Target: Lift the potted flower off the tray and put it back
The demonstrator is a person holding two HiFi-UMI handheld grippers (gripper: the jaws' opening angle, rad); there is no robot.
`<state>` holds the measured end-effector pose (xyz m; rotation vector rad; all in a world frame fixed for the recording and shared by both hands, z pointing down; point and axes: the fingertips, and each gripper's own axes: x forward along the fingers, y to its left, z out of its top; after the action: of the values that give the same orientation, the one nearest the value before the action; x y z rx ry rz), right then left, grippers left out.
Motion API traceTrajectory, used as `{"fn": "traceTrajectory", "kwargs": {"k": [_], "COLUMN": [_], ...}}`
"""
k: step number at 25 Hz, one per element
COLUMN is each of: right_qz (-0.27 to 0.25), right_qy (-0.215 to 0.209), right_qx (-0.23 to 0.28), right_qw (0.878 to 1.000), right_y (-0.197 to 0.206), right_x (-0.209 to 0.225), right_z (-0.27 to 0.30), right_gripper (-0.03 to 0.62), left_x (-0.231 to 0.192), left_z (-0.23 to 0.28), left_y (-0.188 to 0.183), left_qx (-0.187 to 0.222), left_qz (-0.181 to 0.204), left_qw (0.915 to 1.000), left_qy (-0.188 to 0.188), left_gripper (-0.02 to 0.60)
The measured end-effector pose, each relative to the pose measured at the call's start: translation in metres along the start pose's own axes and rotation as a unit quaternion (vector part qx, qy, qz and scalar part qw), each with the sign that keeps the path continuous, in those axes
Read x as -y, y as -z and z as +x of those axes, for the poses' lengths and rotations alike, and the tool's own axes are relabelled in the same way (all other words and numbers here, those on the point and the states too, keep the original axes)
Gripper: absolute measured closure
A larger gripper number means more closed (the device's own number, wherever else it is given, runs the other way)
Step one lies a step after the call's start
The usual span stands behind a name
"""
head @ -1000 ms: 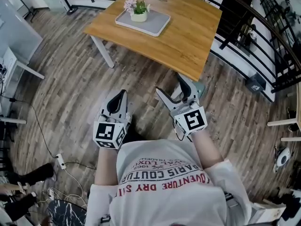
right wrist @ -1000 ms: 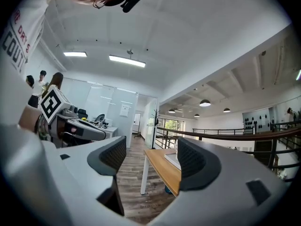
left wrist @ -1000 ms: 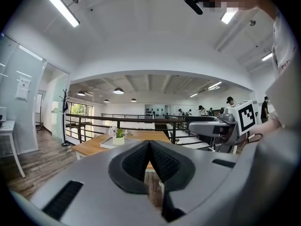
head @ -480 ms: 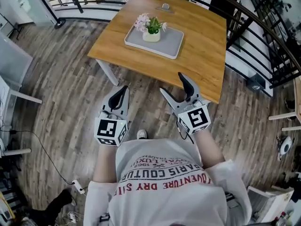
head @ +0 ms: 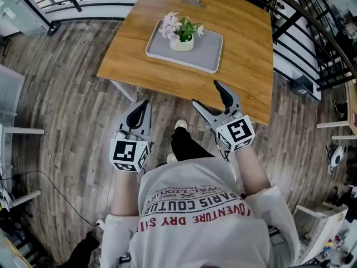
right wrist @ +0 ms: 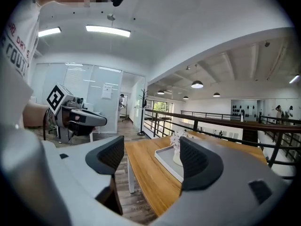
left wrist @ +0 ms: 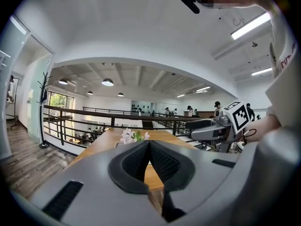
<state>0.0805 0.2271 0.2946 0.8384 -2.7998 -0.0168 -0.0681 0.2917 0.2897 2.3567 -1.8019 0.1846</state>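
Honey-brown wood grain on tabletop (head: 245,49). Pale grey tray (head: 209,53). Potted flower (head: 182,38): cream-white pot, pink-white blossoms, green leaves. Light grey left hand-held gripper (head: 145,104) and right hand-held gripper (head: 206,94), black pads, black-and-white square markers. Grey-brown plank floor (head: 67,94). White shirt (head: 195,228), red and black lettering.

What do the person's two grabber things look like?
Both the left gripper and right gripper are pale grey, with two pointed jaws lined with black ribbed pads. Each carries a white cube with black square markers. The person wears a white short-sleeved T-shirt with printed lettering.
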Motion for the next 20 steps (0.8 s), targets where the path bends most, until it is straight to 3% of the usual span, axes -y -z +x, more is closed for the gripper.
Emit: {"fn": "traceTrajectory", "kwargs": {"k": [13,20], "right_qz": [0.004,0.004], "right_qy": [-0.073,-0.15], "right_qx": [-0.083,-0.131], "right_qw": [0.994,0.98], "right_y": [0.046,0.105], "right_x": [0.135,0.178], "right_z": [0.132,0.183], "right_gripper": [0.214,0.195], "left_x": [-0.072,-0.087], "left_z": [0.18,0.249], "left_y": [-0.031,0.001], "left_qx": [-0.015,-0.032], "left_qz": [0.002,-0.007], "left_qw": [0.9994,0.9979], "left_qy": [0.032,0.055], "left_gripper": [0.569,0.569]}}
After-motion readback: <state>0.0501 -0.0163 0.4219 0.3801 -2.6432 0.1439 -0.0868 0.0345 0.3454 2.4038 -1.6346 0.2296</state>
